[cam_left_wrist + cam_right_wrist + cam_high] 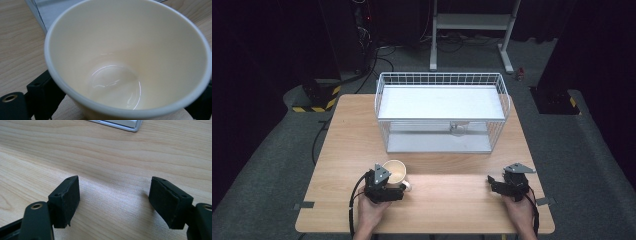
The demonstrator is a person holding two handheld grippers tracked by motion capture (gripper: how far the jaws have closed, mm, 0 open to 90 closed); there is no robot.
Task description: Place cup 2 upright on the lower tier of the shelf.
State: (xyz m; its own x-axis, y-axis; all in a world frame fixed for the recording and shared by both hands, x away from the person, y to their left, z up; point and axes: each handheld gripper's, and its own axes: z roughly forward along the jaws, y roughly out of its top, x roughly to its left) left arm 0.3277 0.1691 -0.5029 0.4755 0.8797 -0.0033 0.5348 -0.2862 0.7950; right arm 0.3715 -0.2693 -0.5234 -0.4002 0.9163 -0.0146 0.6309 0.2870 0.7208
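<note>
Cream cup (395, 171) sits on the desk (447, 200) near its front edge, left of centre, mouth tipped toward the camera in the high view, a small handle showing at its lower right. In the left gripper view the cup's inside (125, 62) is bare and glossy, with the rim close to the lens; black jaw parts show at the lower left and lower right corners, one on each side of the cup wall. Left claw (384, 187) is set around the cup from the near side, jaws on either side of it; whether they press the wall or merely flank it, I cannot tell. A hand (371, 212) holds that gripper from below, its cable trailing off the front of the desk. Right claw (115, 202) is well apart from the cup, at the front right of the desk, jaws spread wide with bare wood grain between them. In the high view the same claw (493, 181) points left, held by the other hand (518, 210). Behind both, toward the far edge, stands a white wire basket rack (442, 80) with a flat white upper shelf and a lower tray; a small pale object lies under the shelf, too dim to identify. Dark floor and cables beyond.
</note>
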